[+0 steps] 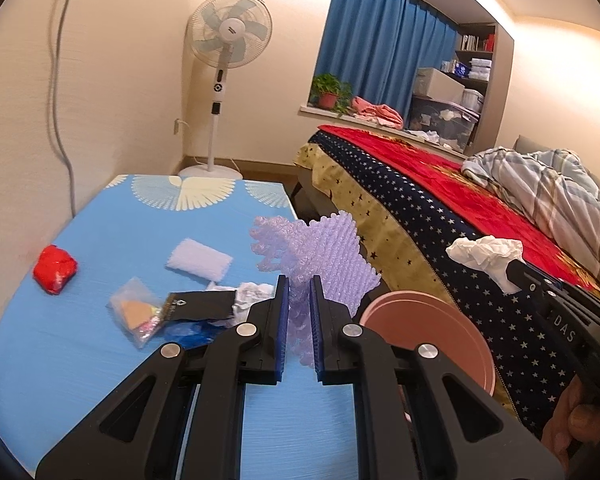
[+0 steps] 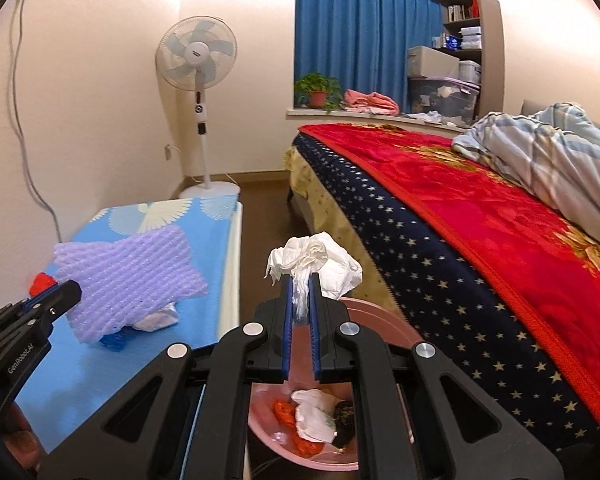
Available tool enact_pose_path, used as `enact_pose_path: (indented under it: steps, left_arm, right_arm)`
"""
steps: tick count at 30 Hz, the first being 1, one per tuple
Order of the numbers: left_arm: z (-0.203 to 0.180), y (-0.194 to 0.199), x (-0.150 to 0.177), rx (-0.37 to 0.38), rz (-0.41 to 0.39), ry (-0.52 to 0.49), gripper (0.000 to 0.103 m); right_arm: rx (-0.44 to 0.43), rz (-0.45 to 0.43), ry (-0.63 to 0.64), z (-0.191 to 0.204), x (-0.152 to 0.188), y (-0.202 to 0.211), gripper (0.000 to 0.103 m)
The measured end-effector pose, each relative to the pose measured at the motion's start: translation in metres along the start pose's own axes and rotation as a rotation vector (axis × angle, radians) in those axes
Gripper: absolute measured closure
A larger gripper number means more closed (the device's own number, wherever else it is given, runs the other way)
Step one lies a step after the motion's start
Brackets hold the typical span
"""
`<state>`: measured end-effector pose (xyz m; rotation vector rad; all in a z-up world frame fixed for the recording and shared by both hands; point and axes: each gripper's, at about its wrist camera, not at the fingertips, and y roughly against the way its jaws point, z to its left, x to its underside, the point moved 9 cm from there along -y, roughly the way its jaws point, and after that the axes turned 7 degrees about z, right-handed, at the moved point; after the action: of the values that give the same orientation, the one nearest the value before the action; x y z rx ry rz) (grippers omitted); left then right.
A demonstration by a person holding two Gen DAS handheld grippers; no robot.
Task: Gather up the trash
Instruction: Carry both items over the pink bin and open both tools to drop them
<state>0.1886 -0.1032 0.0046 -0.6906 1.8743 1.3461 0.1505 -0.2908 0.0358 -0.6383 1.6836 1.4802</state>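
The ribbed blue tabletop (image 1: pixel 112 240) bears loose scraps beside a round pink plastic bin (image 2: pixel 384 326). The left gripper (image 1: pixel 299 304) pinches lilac foam netting (image 1: pixel 324 256); the right gripper (image 2: pixel 300 304), marked "DAS", clamps crumpled white tissue (image 2: pixel 316 260) above the bin.

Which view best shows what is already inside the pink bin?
The right wrist view: it looks down into the pink bin, showing white tissue and orange scraps inside. The left wrist view shows only the bin's rim and outer wall, not its contents.

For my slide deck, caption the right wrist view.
Right gripper carries crumpled white tissue above the pink bin holding trash.
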Motion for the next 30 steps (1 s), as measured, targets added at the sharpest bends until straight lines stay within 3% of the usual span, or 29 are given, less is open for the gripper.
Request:
enact_pose_path:
  steps: [12,30]
  left_arm:
    - [-0.051,-0.029,0.012,0.055,0.046,-0.056,0.093]
    - [-0.098,-0.066,0.029,0.105,0.106,-0.101,0.093]
  right_arm:
    - [0.067,0.029,-0.046,-0.040,0.007,-0.010,0.095]
    - [0.112,0.057,-0.076,-0.057,0.013,-0.020,0.095]
